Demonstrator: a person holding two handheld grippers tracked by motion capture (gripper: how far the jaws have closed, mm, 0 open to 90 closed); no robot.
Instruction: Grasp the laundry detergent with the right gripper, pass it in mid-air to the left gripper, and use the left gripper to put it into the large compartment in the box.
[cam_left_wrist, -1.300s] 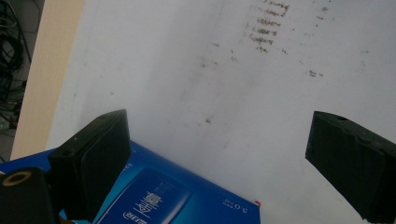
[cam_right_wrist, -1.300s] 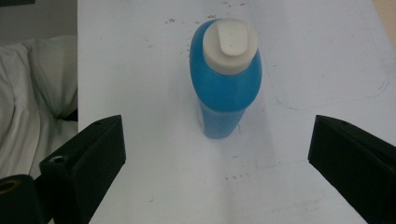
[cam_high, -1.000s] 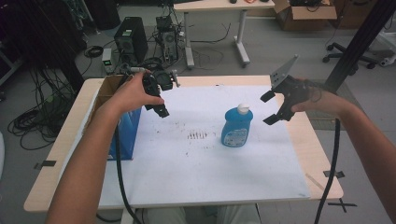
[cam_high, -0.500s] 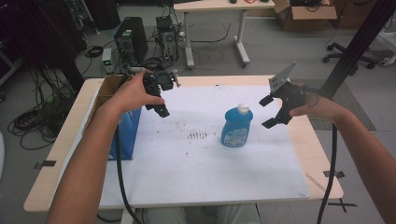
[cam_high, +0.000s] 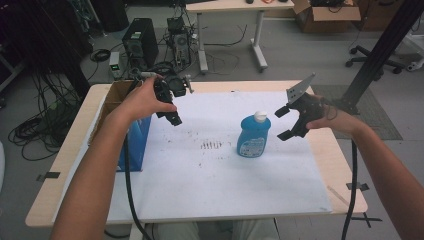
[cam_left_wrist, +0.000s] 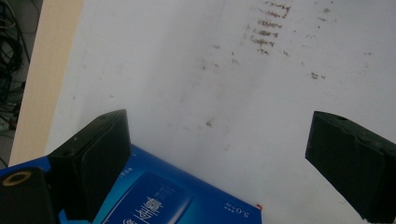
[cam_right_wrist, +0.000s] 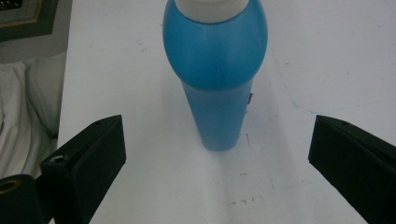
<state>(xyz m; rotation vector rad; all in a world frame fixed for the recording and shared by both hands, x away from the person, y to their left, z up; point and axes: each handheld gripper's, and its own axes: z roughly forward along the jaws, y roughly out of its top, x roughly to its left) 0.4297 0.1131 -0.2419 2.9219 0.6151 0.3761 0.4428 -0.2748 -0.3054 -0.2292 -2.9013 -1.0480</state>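
A blue dish-soap bottle (cam_high: 253, 137) with a white cap stands upright on the white sheet, right of centre. My right gripper (cam_high: 283, 123) hovers just right of it, open, jaws spread towards the bottle. In the right gripper view the bottle (cam_right_wrist: 217, 70) stands straight ahead between the wide-open jaws of that gripper (cam_right_wrist: 217, 133), a short way off and untouched. My left gripper (cam_high: 179, 103) is held above the sheet's back left part, open and empty. In the left gripper view a blue box (cam_left_wrist: 182, 198) lies just under the left gripper (cam_left_wrist: 218, 135).
The blue box (cam_high: 135, 140) stands at the table's left edge beside an open cardboard box (cam_high: 114, 95). Dark smudges (cam_high: 212, 145) mark the white sheet (cam_high: 220, 190). Behind the table are a computer tower (cam_high: 138, 47), cables and another table (cam_high: 235, 6); a black post (cam_high: 380, 50) rises at right.
My right gripper has drifted left and slightly down, closer to the bottle. The left gripper has stayed where it was.
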